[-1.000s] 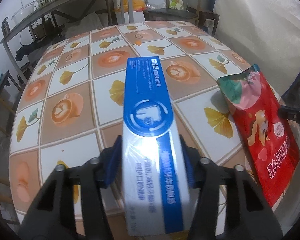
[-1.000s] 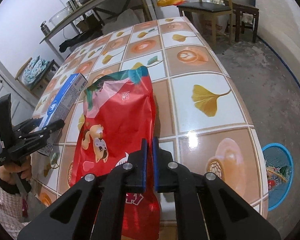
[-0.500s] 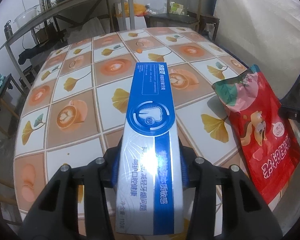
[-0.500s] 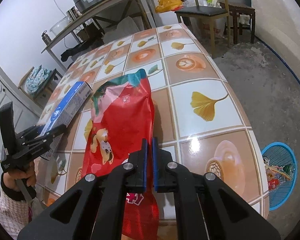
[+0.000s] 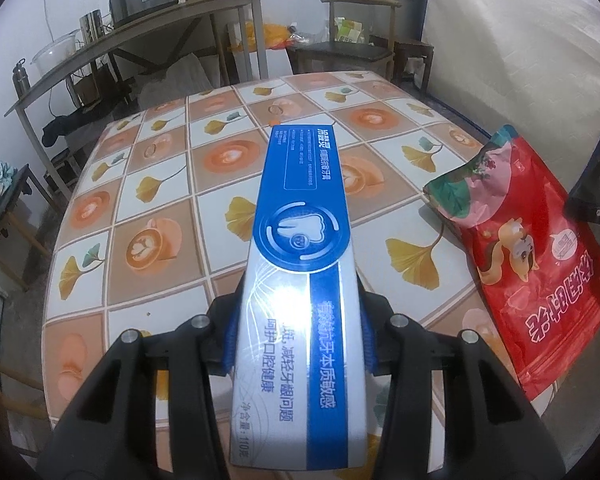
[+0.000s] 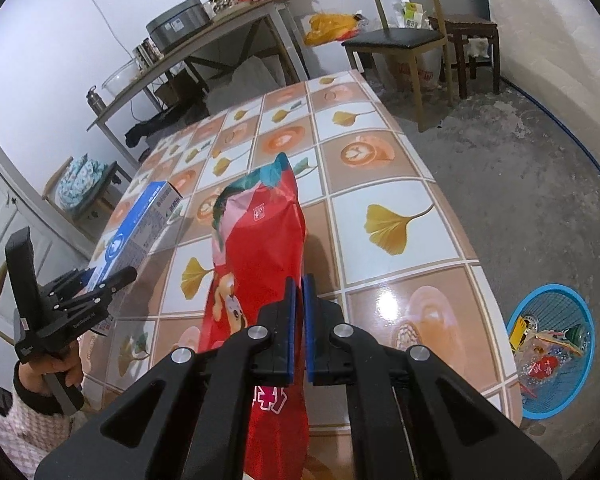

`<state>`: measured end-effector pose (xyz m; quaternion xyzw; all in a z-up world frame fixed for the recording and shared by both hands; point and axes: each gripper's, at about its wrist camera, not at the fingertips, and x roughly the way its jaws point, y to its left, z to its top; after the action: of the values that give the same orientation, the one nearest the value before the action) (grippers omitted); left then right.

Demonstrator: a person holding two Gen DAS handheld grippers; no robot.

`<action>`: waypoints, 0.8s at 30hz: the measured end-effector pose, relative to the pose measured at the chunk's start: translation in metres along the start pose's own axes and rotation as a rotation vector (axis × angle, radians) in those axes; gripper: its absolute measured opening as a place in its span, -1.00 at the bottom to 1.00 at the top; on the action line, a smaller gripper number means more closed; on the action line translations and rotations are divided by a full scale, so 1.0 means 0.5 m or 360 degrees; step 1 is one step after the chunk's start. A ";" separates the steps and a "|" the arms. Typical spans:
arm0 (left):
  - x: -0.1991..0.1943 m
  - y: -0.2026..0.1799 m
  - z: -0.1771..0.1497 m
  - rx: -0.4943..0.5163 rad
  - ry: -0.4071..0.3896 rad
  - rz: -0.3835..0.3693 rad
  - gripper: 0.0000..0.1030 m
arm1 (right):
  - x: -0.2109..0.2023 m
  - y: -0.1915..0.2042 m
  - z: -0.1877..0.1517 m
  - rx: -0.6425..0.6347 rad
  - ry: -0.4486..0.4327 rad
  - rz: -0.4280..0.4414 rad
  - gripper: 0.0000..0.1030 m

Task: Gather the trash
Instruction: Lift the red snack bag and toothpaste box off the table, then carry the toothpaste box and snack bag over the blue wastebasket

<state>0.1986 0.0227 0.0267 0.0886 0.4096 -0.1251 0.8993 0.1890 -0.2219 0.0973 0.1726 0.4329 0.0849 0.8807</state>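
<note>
Tiled with coffee cups and ginkgo leaves, the table (image 6: 400, 160) fills both views. We see the left gripper (image 5: 298, 332) clamped on a blue-and-white toothpaste box (image 5: 300, 264) raised over the near left of the table. Our right gripper (image 6: 299, 320) is pinched tight on a red snack bag (image 6: 260, 248), lifted off the near right side. A blue basket (image 6: 572, 396) of trash sits on the floor at right.

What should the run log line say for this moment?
left tool: holds blue-white toothpaste carton | right tool: holds red snack bag | blue mesh bin: floor
</note>
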 end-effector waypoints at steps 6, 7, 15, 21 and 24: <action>-0.017 -0.009 0.002 0.0009 -0.0030 -0.0016 -0.17 | -0.034 -0.006 -0.003 0.0025 -0.0064 0.0033 -0.94; -0.021 -0.012 0.003 0.0012 -0.0039 -0.0022 -0.17 | -0.045 -0.009 -0.003 0.0035 -0.0084 0.0042 -0.94; -0.059 -0.054 0.031 0.0070 -0.0126 -0.0122 -0.17 | -0.121 -0.031 -0.014 0.0090 -0.0224 0.0046 -0.94; -0.081 -0.126 0.068 0.0162 -0.0175 -0.0267 -0.17 | -0.199 -0.074 -0.036 0.0170 -0.0363 0.0004 -0.95; -0.091 -0.185 0.099 0.0235 -0.0196 -0.0387 -0.17 | -0.252 -0.107 -0.049 0.0216 -0.0456 -0.0059 -0.95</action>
<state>0.1777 -0.0714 0.0878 0.0963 0.3512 -0.2680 0.8919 0.0928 -0.3032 0.1557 0.2341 0.3106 0.0138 0.9212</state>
